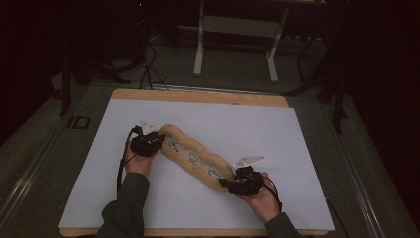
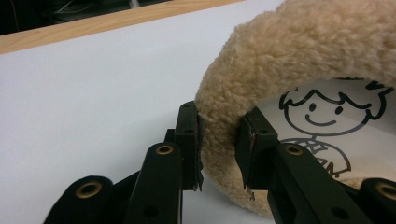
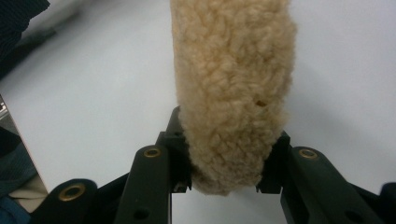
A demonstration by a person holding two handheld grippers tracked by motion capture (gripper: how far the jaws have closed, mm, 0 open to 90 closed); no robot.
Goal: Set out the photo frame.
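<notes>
Fleecy tan cushion (image 1: 193, 156) hides the fingers clamped on each end, left (image 2: 219, 144) and right (image 3: 226, 161).

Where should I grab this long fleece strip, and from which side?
Grip the fleece strip at its two narrow ends, each gripper coming in along the strip's length from beyond that end. It lies flat and diagonal on the white sheet, and the rounded ends fit between the jaws. The left gripper already pinches the far end, and the right gripper straddles the near end.

One fleecy tan cushion (image 1: 193, 154), seemingly three cartoon drawings (image 1: 192, 158), two claws, one white table (image 1: 277, 144).
</notes>
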